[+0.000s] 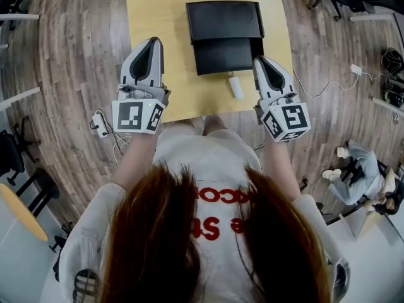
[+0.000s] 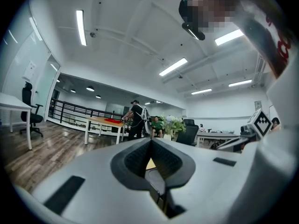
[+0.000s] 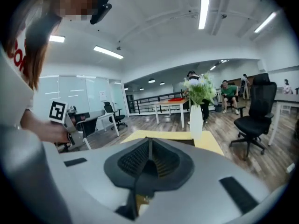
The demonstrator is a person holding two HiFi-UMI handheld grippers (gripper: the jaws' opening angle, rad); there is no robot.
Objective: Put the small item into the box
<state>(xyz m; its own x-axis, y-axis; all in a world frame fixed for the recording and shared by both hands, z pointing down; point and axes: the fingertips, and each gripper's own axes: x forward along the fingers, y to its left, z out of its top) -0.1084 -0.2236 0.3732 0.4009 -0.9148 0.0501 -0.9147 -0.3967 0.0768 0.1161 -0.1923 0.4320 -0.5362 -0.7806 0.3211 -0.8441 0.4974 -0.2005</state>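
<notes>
Head view shows the small white cylindrical item point(image 1: 235, 87) lying on the yellow wooden bench point(image 1: 158, 17) by its near edge, just short of the black open box point(image 1: 224, 21); its long axis runs near-to-far; the right tool point(image 1: 259, 60), jaws together and empty, hangs just beside it, nearer than the left tool point(image 1: 151, 41), likewise closed on nothing.
</notes>
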